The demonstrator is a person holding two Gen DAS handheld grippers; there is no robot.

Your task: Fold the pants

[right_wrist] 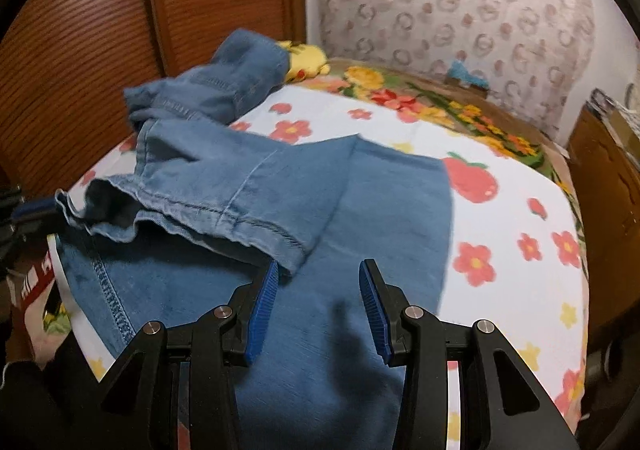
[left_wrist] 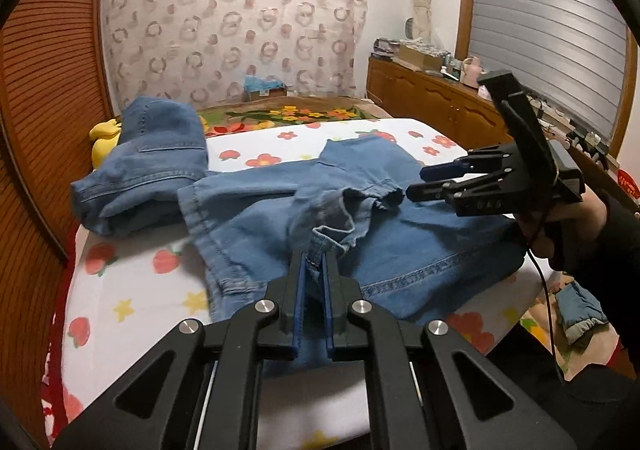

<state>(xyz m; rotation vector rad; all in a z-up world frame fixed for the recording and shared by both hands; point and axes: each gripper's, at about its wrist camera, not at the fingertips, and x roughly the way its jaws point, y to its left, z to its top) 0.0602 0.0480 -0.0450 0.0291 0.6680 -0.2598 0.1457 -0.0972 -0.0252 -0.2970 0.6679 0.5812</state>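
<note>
**Left claw pinches the pants hem; right claw stands open above the denim**

The white bedspread printed with red flowers and strawberries [left_wrist: 140,290] covers the bed and carries the blue denim pants [left_wrist: 400,250]. The pants sprawl across its middle, one part bunched in a heap toward ten o'clock in the left wrist view, a leg folded back over the flat part. The person's hand [left_wrist: 576,226], in a dark sleeve, grips the right gripper's handle at three o'clock. The right gripper [right_wrist: 318,306] has its blue pads spread apart, nothing between them, with the folded leg's hem just beside its left pad. The left gripper [left_wrist: 314,270] is narrowed onto a stitched fold of the pants at six o'clock.
</note>
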